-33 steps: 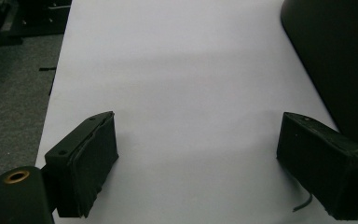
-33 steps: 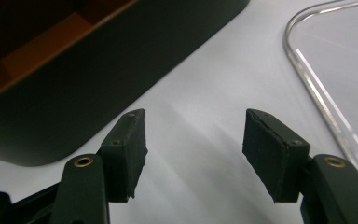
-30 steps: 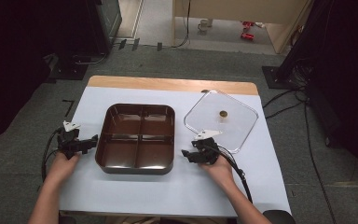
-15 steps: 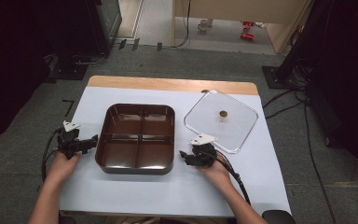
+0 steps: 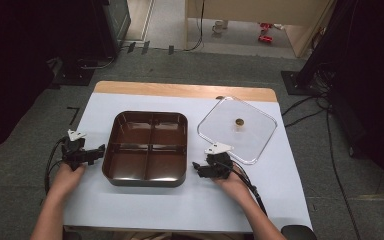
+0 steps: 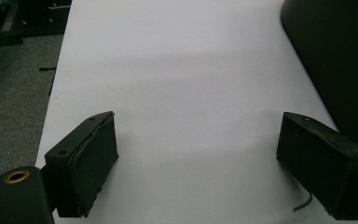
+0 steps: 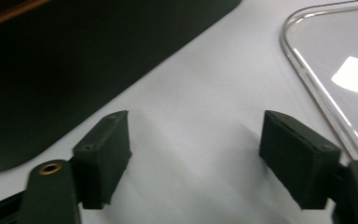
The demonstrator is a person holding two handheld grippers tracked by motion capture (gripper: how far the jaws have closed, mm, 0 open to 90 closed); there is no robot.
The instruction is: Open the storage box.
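A dark brown tray [image 5: 145, 180] with four empty compartments sits mid-table. To its right lies a clear square lid [image 5: 252, 142] with a small brass knob [image 5: 238, 121]. My left gripper [image 5: 99, 150] rests on the white table just left of the tray, jaws open on bare table [image 6: 198, 126], with the tray's dark wall [image 6: 340, 56] at the right. My right gripper [image 5: 196, 167] lies between the tray's near right corner and the lid. Its jaws have just been opening and stand open [image 7: 196, 121] with nothing between them. The tray [image 7: 74, 60] is to the left and the lid's rim [image 7: 314, 84] to the right.
The white-covered table [image 5: 180, 205] has a wooden strip [image 5: 180, 91] along its far edge. Grey carpet surrounds it, with dark stands and cables [image 5: 310, 110] to the right. A cable [image 5: 247, 185] trails from the right gripper along the forearm.
The right gripper has slid a little towards the person and the tray's near corner, and its jaws have spread wider. The left gripper has stayed where it was.
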